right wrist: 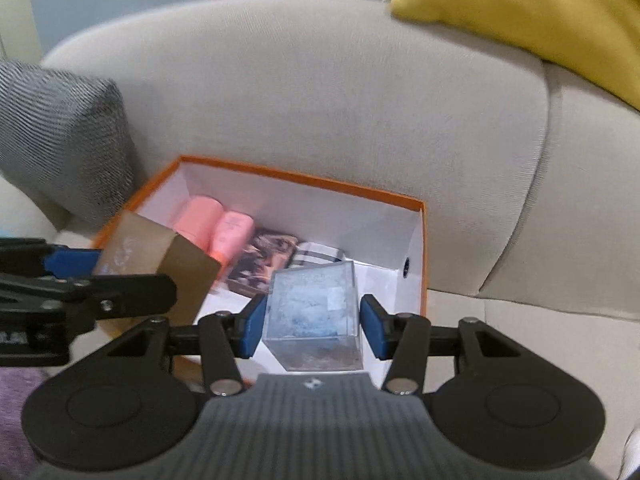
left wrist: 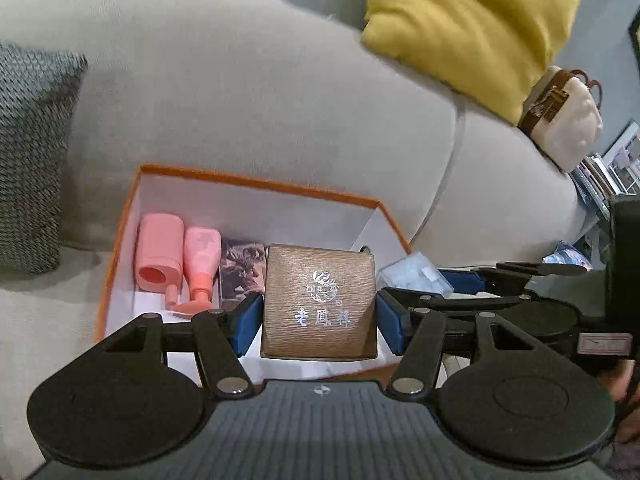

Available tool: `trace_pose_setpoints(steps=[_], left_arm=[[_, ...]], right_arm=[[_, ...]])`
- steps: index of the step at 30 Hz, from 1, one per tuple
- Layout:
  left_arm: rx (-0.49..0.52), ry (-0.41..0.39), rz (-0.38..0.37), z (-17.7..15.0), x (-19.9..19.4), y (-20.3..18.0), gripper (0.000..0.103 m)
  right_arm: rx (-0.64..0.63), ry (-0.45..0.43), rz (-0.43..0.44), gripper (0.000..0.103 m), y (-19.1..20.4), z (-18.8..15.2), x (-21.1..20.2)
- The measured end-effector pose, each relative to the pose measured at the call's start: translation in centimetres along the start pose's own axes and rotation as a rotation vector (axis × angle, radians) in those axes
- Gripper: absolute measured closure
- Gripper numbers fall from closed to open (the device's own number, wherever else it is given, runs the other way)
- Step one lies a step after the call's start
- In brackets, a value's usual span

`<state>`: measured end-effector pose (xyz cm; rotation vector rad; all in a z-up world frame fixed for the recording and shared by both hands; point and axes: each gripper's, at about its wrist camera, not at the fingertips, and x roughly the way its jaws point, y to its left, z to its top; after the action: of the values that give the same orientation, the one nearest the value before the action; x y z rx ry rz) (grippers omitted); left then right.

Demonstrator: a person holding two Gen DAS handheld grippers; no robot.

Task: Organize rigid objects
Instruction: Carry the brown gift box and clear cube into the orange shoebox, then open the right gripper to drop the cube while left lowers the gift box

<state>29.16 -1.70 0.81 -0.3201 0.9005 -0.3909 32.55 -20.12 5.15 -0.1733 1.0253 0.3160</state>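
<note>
My left gripper (left wrist: 319, 318) is shut on a brown gift box (left wrist: 320, 300) with silver lettering and holds it over the front of an orange storage box (left wrist: 256, 181) with a white inside. My right gripper (right wrist: 313, 326) is shut on a clear plastic cube (right wrist: 314, 312) with pale blue filling, over the same box's (right wrist: 304, 178) front right. Inside lie a pink cylinder (left wrist: 157, 254), a pink pump bottle (left wrist: 199, 268), a dark picture card (left wrist: 241, 274) and a plaid item (right wrist: 320, 254). The brown box (right wrist: 156, 258) also shows in the right wrist view, and the cube (left wrist: 416, 276) in the left.
The orange box sits on a beige sofa (left wrist: 256, 112). A grey woven cushion (left wrist: 32, 152) stands to the left, a yellow cushion (left wrist: 472, 28) on the backrest to the right. A cream handbag (left wrist: 564, 120) lies at the far right.
</note>
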Motion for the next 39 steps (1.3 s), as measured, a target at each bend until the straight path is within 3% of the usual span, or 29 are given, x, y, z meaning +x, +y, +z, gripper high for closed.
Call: trace_pose_setpoints(steps=[8,16,25,32,35,39], left_arm=[[-0.041,0.065,0.021,1.6,4.2,2.9,0.034],[-0.023,0.08,0.026,2.4,6.3,3.0,0.034],[-0.016,0.092,0.033,2.7,7.4,3.7,0.034],[-0.015,0.101,0.027,3.2,7.8,3.6,0.034],[-0.016,0.103,0.023,3.3,7.9,3.6,0.034],[-0.026,0.105,0.026,3.3,7.9,3.7,0.034]], right_arm=[[-0.013,0.114,-0.058,0.051,-1.6,1.7,7.2],[0.005,0.142,-0.083,0.051,-1.8,3.1,12.3],[-0.03,0.156,-0.159,0.05,-0.8,4.8,15.7],[-0.071,0.163,-0.127,0.05,-1.4,4.9,14.7],[-0.113,0.169,-0.104,0.053,-1.6,4.6,13.5],[-0.223,0.202,-0.085,0.081,-1.4,3.6,12.6]])
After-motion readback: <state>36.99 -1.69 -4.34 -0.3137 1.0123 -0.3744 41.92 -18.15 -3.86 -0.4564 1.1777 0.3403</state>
